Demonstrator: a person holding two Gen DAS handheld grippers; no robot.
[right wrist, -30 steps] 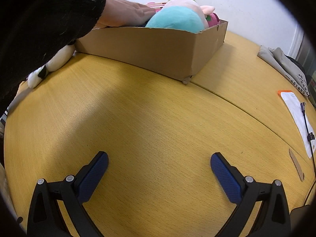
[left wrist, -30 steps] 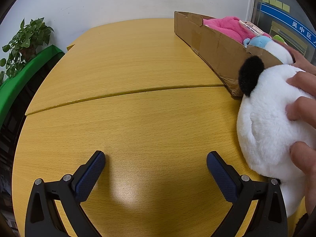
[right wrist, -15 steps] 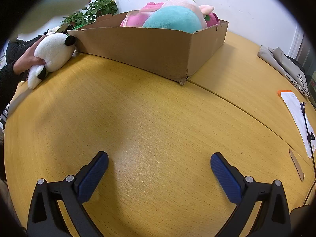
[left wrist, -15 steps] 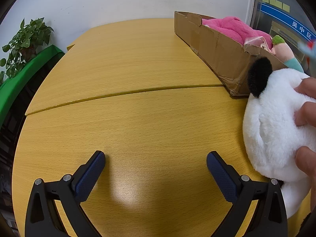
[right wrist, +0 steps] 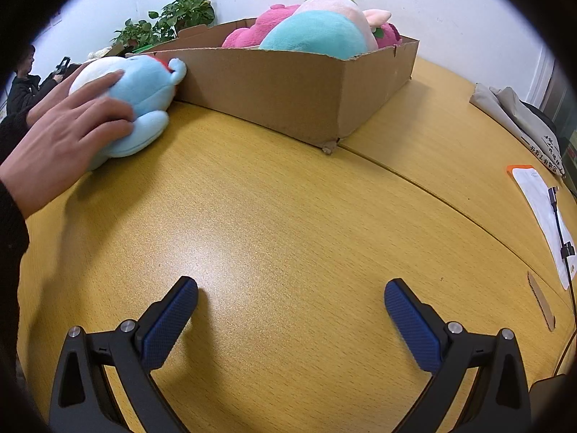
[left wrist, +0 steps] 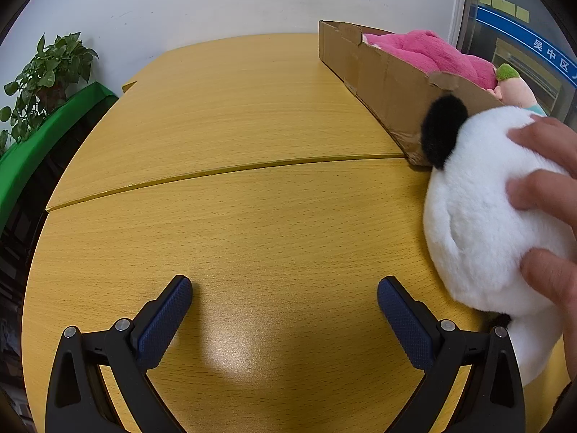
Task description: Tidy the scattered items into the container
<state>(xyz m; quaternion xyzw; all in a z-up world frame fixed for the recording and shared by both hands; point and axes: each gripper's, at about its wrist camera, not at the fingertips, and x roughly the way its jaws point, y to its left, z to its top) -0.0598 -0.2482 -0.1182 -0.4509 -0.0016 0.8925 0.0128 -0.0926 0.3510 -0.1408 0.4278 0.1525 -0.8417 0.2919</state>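
My left gripper [left wrist: 285, 294] and right gripper [right wrist: 291, 297] gape wide and empty; beside the cardboard box [right wrist: 295, 90], a bare hand [right wrist: 61, 137] presses a blue plush [right wrist: 140, 101].

A brown cardboard box [right wrist: 288, 90] with torn rims sits on the table across the upper middle of the right wrist view, filled with a pink plush [right wrist: 252, 30] and a teal-and-cream plush [right wrist: 317, 32]. At upper left of that view a light-blue plush [right wrist: 144, 97] lies on the table against the box wall. At the right edge of the left wrist view lies a white plush with a black ear [left wrist: 479, 216], touching the box corner.
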